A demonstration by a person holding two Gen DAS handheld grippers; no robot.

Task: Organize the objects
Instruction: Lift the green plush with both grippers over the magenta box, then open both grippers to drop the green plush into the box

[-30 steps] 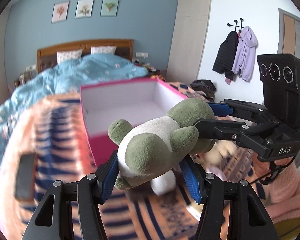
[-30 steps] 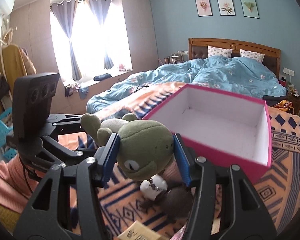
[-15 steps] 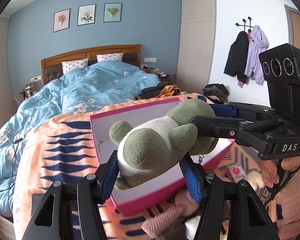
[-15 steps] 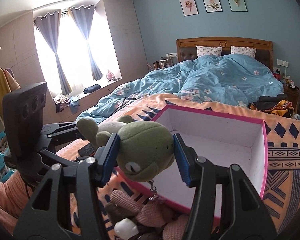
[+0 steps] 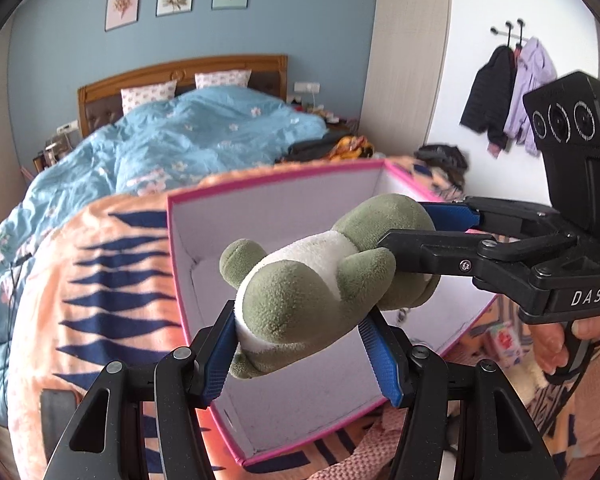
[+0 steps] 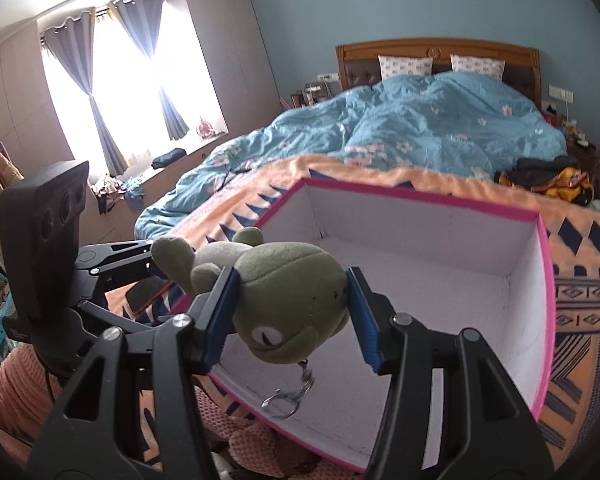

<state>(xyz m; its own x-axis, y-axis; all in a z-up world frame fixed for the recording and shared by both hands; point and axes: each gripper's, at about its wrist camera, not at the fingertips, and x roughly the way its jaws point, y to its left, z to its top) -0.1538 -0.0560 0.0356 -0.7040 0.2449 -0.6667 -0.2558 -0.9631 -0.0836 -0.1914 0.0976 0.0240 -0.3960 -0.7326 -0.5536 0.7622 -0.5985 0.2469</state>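
A green and white plush frog [image 5: 312,280] hangs in the air, held from two sides. My left gripper [image 5: 298,350] is shut on its body and legs. My right gripper [image 6: 292,316] is shut on its head [image 6: 288,300], and a metal key ring [image 6: 286,396] dangles under the chin. Below the frog sits an open pink box [image 6: 420,200] with a white inside [image 5: 284,208], resting on the orange patterned blanket [image 5: 100,272]. The frog is over the box's near part. In the left wrist view the right gripper [image 5: 424,226] comes in from the right, a hand [image 5: 556,340] on its handle.
Pink knitted cloth [image 6: 256,452] and small items [image 5: 504,340] lie near the box's front corner. A dark flat object [image 5: 58,404] lies on the blanket at the left. A blue quilt [image 6: 420,128] covers the bed behind. Coats [image 5: 504,96] hang on the right wall.
Both grippers have carried the frog forward together, from in front of the box to above its near part. The box now looks larger and closer. The grips have not changed.
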